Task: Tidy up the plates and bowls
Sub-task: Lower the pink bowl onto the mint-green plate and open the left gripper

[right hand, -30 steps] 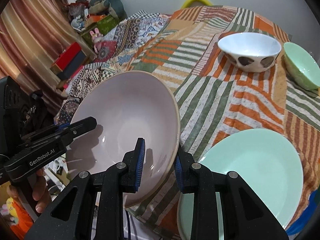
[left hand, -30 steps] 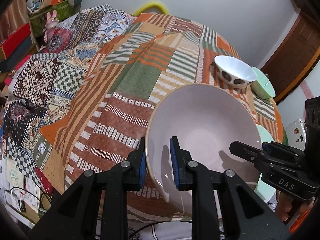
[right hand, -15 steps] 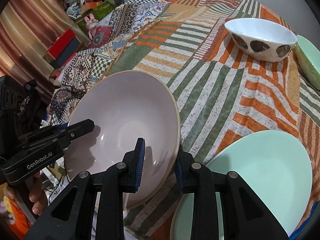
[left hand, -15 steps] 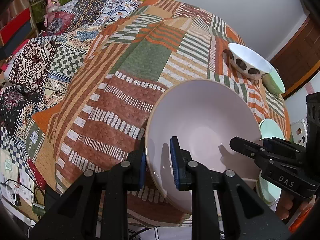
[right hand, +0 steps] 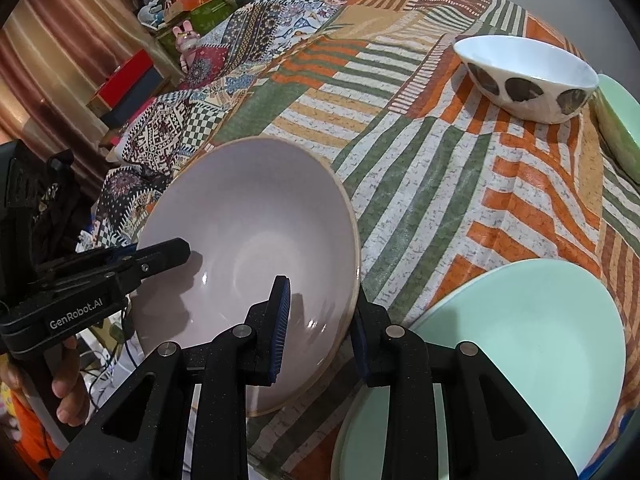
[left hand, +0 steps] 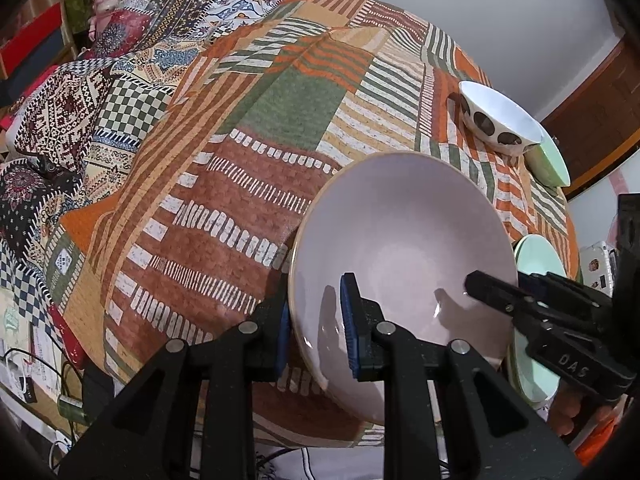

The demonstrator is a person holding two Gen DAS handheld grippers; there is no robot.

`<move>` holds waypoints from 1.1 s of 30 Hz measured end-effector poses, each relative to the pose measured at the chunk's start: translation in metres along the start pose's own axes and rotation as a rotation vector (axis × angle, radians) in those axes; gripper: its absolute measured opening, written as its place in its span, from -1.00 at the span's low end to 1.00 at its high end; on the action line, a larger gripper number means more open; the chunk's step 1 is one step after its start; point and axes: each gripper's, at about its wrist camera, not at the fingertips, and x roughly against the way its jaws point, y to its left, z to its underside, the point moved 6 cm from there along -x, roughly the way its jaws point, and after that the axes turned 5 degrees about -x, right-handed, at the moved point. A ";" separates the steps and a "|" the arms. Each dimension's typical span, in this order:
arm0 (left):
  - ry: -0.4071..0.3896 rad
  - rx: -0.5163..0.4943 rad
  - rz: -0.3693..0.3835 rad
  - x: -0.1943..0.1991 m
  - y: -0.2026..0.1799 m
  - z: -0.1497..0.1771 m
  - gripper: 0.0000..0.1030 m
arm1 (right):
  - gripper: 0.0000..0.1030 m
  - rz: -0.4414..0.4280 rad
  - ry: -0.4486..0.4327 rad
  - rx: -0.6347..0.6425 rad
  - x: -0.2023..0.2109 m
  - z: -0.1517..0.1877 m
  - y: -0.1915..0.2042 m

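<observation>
At the bottom of the left wrist view, the left gripper clamps the near rim of the pale pink bowl; low in the right wrist view, the right gripper pinches the opposite rim, one pad inside, one outside; the bowl fills frame centre over the patchwork cloth; right of it lies the mint plate; farther, upper right, the white spotted bowl beside a green bowl.
</observation>
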 end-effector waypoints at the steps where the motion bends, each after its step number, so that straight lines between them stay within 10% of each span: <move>1: -0.003 -0.006 -0.009 0.002 -0.001 0.000 -0.59 | -0.47 -0.002 -0.009 -0.002 0.004 -0.001 -0.001; 12: -0.118 -0.091 -0.121 0.048 -0.009 -0.016 -0.51 | -0.26 0.039 -0.134 0.002 0.058 -0.002 -0.024; 33: -0.304 -0.216 -0.027 0.075 -0.118 -0.112 0.29 | 0.04 0.127 -0.370 -0.136 0.138 -0.047 -0.115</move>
